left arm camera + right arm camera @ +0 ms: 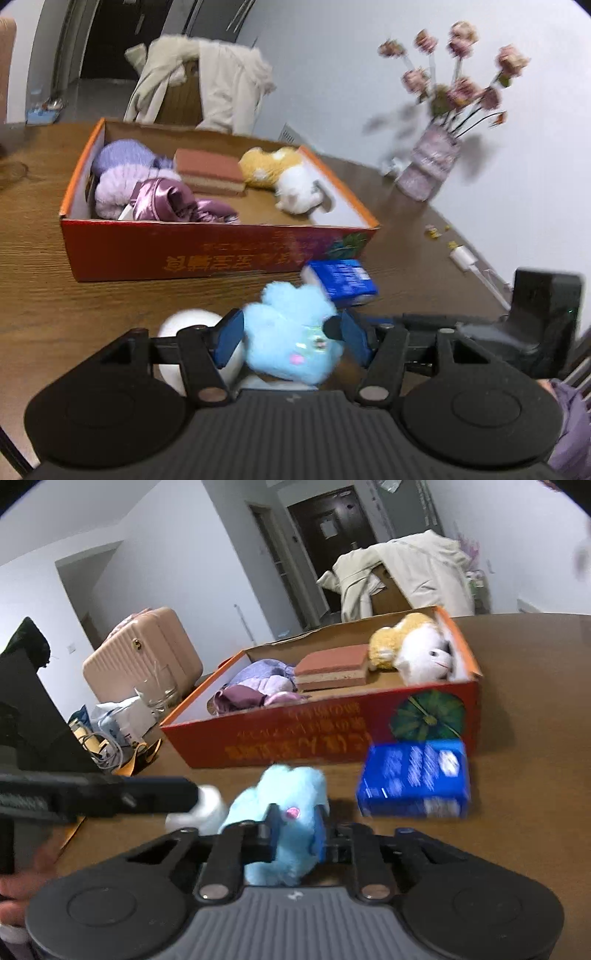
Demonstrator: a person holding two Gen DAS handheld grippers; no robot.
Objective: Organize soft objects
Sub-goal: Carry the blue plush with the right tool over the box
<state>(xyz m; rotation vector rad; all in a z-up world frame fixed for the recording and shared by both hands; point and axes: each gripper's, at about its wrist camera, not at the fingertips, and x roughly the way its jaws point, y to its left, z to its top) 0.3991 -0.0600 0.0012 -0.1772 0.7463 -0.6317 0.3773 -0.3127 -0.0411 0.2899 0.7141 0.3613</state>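
The right gripper (297, 830) clamps a blue plush toy (284, 812) on the table (44, 288), the left gripper (291, 336) spread around it; beyond, a tissue pack (413, 779) awaits, the red box (207, 251) already holding several soft things

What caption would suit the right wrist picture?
Right gripper pinches a blue plush toy before the red box of soft things.

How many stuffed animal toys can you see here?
2. A yellow-and-white plush lies in the red box, at its right end. A blue plush sits outside in front, pinched by the right gripper. Others may be hidden.
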